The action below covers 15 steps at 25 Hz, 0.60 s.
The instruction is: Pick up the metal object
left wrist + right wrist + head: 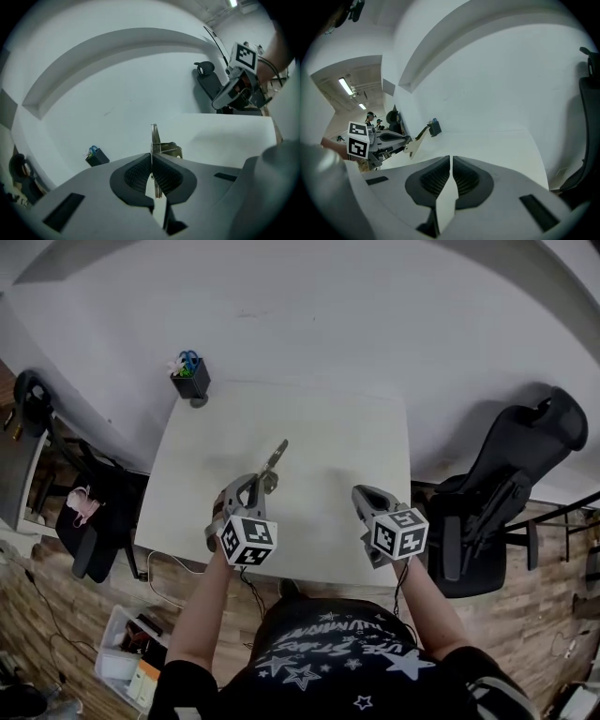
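Note:
The metal object [275, 461] is a thin flat plate with a brassy hinged piece. My left gripper [258, 482] is shut on its near end and holds it above the white table [337, 418], tip pointing away. In the left gripper view the plate [153, 137] stands edge-on, clamped between the pads of the left gripper [152, 161]. My right gripper [361, 495] hovers over the table's near right part, shut with nothing in it. In the right gripper view, the right gripper [451, 165] has its pads together, and the left gripper [377, 140] shows at the left with the plate [416, 140].
A black pen holder [190, 381] with coloured items stands at the table's far left corner. A black office chair [511, 488] is to the right of the table. Another dark chair [89, 512] and a storage box [127, 652] are on the left.

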Each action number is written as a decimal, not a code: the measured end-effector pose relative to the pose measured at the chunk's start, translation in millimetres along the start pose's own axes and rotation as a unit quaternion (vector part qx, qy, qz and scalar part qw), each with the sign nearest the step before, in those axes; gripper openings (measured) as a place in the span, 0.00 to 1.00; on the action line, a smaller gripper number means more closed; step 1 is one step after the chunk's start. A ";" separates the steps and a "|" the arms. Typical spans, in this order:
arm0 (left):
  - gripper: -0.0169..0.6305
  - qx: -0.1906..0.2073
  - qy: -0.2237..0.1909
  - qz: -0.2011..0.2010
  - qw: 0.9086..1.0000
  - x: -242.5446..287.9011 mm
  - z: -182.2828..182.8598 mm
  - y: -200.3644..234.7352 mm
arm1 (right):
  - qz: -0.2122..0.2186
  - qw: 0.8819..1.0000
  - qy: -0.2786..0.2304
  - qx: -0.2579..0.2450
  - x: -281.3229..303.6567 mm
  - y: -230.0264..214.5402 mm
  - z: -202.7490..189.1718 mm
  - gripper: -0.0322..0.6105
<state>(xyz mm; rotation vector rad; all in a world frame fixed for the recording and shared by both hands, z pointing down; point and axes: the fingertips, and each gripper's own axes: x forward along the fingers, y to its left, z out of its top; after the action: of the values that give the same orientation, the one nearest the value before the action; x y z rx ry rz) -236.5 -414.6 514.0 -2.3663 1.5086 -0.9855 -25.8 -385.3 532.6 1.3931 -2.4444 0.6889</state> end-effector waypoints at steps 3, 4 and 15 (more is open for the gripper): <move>0.07 -0.052 0.002 0.016 0.998 -20.6 2.6 -7.0 | 0.020 1.000 0.002 -0.010 -9.1 3.3 -2.8 0.13; 0.07 -0.066 0.002 0.022 0.998 -27.5 3.3 -9.1 | 0.026 1.000 0.002 -0.013 -12.0 4.1 -3.0 0.13; 0.07 -0.160 0.002 0.064 0.985 -93.3 12.8 -56.3 | 0.082 0.996 -0.011 -0.028 -68.7 14.7 -16.5 0.13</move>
<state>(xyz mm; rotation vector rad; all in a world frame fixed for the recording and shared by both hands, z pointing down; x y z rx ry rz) -211.9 -310.5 489.5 -2.4285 1.9205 -0.7673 -3.3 -319.5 513.2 1.1954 -2.5961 0.6373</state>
